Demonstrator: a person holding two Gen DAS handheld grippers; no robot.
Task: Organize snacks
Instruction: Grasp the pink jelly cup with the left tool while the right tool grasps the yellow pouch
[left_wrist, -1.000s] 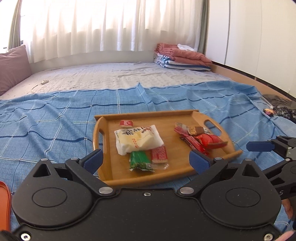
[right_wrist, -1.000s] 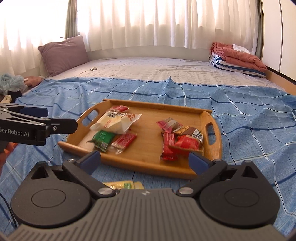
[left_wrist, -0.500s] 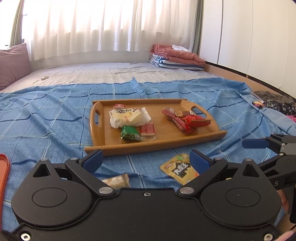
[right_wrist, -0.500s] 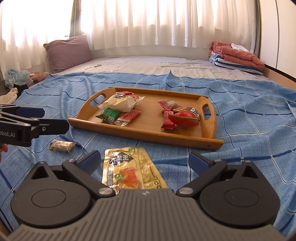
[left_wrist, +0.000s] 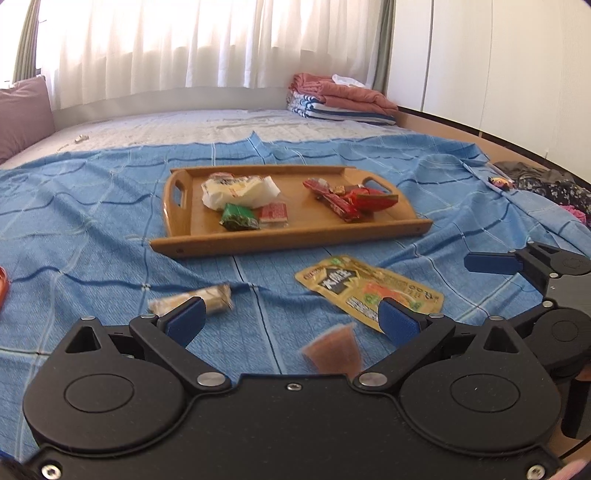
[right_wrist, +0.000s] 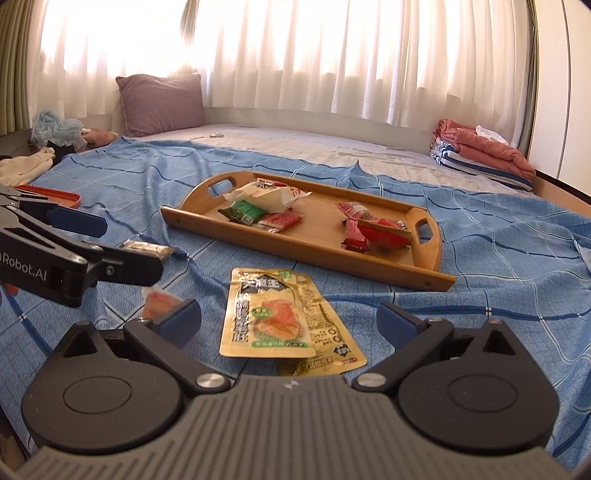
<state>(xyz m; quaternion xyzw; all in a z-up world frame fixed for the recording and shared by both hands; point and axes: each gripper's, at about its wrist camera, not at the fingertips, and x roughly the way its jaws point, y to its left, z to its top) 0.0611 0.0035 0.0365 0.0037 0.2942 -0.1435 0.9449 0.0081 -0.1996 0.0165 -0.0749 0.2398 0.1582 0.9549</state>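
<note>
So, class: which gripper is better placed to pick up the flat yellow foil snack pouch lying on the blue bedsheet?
Right. The yellow foil snack pouch lies centred between the right gripper's open jaws; the left gripper is centred on the small orange jelly cup.

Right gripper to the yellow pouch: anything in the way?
Nothing visible. The yellow pouch lies flat on the blue sheet straight ahead of the open right gripper, between its fingers. The left gripper sits off to the left; the tray lies beyond the pouch.
</note>
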